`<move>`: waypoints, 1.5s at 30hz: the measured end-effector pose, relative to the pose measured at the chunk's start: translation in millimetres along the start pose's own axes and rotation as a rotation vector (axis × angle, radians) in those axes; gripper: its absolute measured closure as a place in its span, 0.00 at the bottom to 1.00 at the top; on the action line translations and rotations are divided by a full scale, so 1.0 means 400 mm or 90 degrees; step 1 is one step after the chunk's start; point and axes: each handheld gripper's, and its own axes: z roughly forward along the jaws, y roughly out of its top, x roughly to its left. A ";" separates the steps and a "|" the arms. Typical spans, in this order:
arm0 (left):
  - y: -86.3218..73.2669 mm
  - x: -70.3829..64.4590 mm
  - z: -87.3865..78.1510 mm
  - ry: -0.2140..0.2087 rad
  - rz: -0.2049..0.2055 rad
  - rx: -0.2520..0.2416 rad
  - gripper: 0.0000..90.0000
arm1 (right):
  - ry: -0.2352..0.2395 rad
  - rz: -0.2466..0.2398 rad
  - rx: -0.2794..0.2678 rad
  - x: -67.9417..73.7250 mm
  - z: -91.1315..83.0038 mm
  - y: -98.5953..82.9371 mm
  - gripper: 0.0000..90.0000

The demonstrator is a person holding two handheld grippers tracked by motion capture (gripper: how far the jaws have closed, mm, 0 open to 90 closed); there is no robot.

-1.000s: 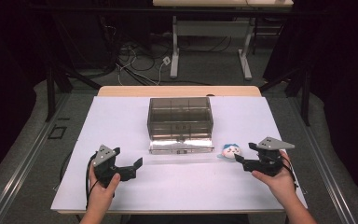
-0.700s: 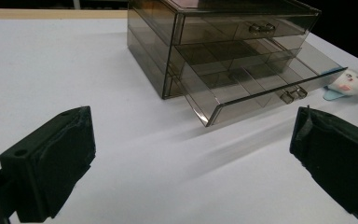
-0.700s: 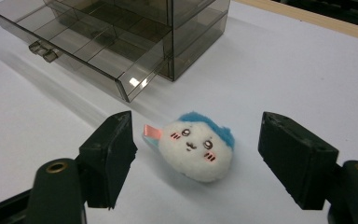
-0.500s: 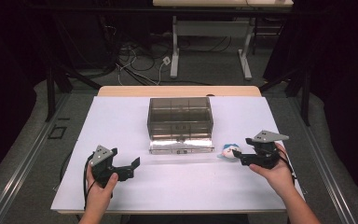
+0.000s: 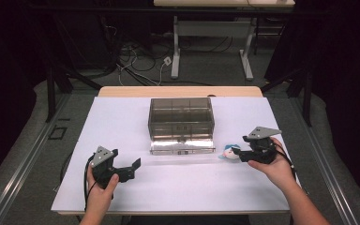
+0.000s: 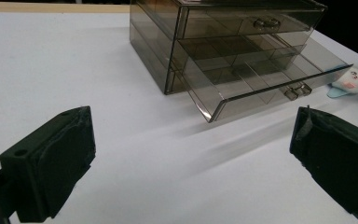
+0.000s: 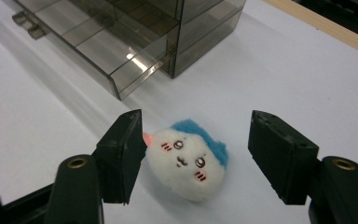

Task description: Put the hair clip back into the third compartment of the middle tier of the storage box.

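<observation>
A smoky clear drawer box (image 5: 181, 117) stands mid-table, its bottom drawer (image 5: 182, 146) pulled out toward me. A small white plush with a blue tuft (image 5: 228, 152) lies on the white table just right of that drawer. My right gripper (image 5: 240, 154) is open around the plush (image 7: 187, 160), whose pink tip touches the left jaw while the right jaw stands apart from it. At the front left my left gripper (image 5: 136, 166) is open over bare table, nothing between its jaws. From the left gripper view the drawer box (image 6: 223, 42) and open drawer (image 6: 261, 79) lie ahead, the plush (image 6: 352, 80) beyond them.
The white table surface (image 5: 122, 122) ends in a wooden strip (image 5: 178, 91) at the far edge. Behind it stand desk legs (image 5: 175, 47) and loose cables (image 5: 136, 56) on the floor. Dark metal rails (image 5: 18, 173) run along both sides of the table.
My right gripper moved left and a little forward, bringing its open jaws around the plush. The left gripper drifted slightly toward me.
</observation>
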 end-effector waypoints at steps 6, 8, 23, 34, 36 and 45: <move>-0.003 0.003 -0.003 0.004 -0.005 -0.001 0.00 | 0.006 -0.029 0.037 -0.003 0.024 0.000 0.36; -0.004 0.003 -0.003 0.004 -0.007 0.001 0.00 | 0.012 -0.027 0.047 -0.005 0.033 -0.001 0.36; -0.009 0.007 0.000 0.006 -0.011 0.005 0.00 | 0.024 -0.043 0.113 -0.011 0.098 -0.012 0.29; -0.010 0.008 0.001 0.008 -0.014 0.007 0.00 | 0.035 -0.031 0.138 -0.011 0.137 -0.019 0.28; -0.010 0.008 0.001 0.008 -0.013 0.008 0.00 | 0.039 -0.021 0.136 -0.012 0.142 -0.022 0.28; -0.010 0.008 -0.001 0.011 -0.011 0.004 0.00 | 0.045 -0.026 0.161 -0.011 0.150 -0.024 0.29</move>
